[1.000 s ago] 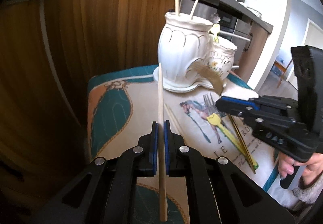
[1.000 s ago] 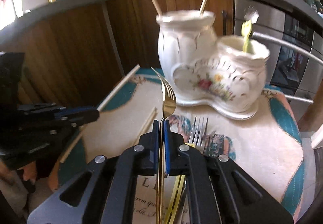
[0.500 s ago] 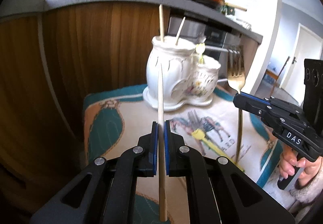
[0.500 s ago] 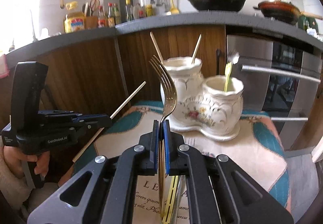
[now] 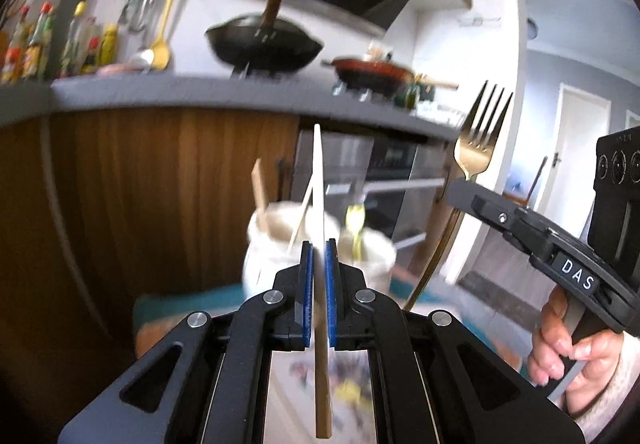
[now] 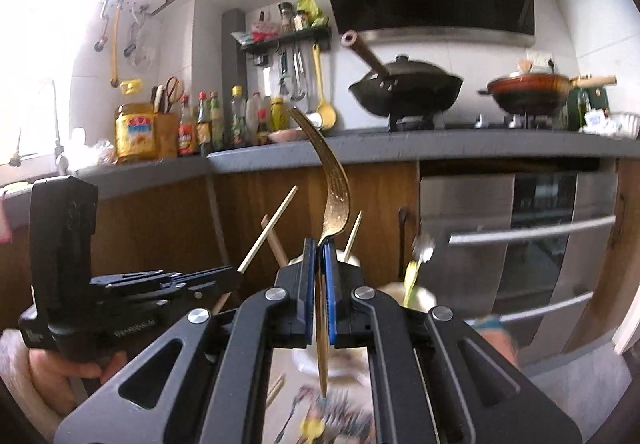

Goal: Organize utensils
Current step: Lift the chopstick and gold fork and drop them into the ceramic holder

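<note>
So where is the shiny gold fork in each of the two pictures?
Left wrist view: the gold fork stands at the right, tines up, held by the right gripper.
Right wrist view: the gold fork rises at the middle, curving up from the right gripper.
Shared landmark: the black wok on the stove behind.

"DAS" on right tongs (white lettering)

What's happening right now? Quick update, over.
Left gripper shut on chopstick. Right gripper shut on gold fork. Both raised before white holder. Nothing in the way.
</note>
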The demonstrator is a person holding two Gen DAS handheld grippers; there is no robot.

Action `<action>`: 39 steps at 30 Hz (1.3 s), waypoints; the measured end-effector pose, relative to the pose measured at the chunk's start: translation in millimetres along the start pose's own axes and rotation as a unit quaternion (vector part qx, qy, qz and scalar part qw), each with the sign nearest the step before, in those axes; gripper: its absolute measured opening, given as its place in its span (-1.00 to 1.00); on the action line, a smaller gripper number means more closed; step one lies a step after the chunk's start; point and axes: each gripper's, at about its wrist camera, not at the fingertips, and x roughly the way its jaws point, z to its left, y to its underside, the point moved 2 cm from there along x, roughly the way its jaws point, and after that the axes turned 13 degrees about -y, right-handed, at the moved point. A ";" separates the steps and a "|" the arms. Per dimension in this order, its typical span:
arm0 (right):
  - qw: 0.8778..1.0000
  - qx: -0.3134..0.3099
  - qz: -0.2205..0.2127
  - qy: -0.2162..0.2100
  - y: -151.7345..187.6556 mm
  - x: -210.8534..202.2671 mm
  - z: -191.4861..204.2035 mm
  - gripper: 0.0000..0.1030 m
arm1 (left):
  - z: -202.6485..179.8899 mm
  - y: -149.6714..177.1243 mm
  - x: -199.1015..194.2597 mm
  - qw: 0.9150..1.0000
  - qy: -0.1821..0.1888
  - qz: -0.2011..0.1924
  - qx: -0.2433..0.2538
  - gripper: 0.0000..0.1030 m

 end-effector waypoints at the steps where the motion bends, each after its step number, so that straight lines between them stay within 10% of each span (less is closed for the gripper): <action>1: 1.000 0.001 -0.006 0.004 -8.2 1.4 -4.6 -0.91 | -2.2 -7.5 6.6 1.000 0.005 -0.013 -0.004 -0.87; 12: 0.999 0.021 -0.040 0.019 -46.4 21.4 -59.6 -0.91 | -16.7 -61.5 66.7 0.994 0.042 -0.090 -0.039 -0.87; 39: 0.998 0.054 0.020 0.010 19.1 58.4 -102.0 -0.91 | -4.8 -16.1 78.5 0.995 0.004 -0.095 -0.018 -0.84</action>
